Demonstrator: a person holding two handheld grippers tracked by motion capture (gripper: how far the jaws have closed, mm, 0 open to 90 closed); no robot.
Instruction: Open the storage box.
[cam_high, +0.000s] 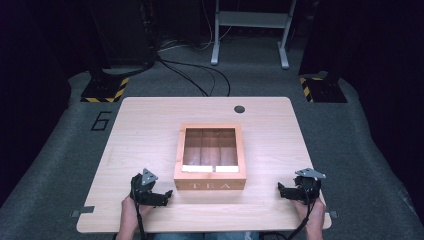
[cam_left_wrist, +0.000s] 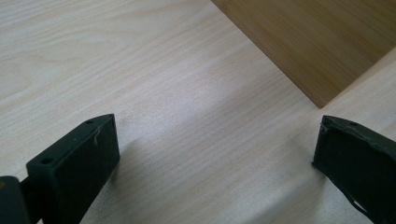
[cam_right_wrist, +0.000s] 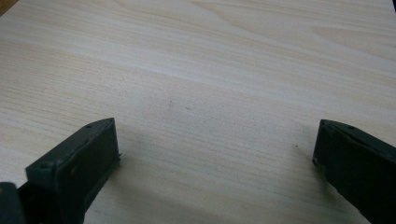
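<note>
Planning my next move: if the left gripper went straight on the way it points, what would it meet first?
Probably the tea box: the left gripper, jaws open, points at its near left corner. Only bare table lies between.

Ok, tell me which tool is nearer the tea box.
Left. The left tool sits just off the tea box's front left corner; the right tool rests farther out to the box's right, both open on the table.

Pale wooden table (cam_high: 150, 125) on grey carpet

Near the front edge, at mid-width, a wooden tea box (cam_high: 210, 185) with a glass lid; a dark round hole (cam_high: 239, 109) by the far edge
</note>
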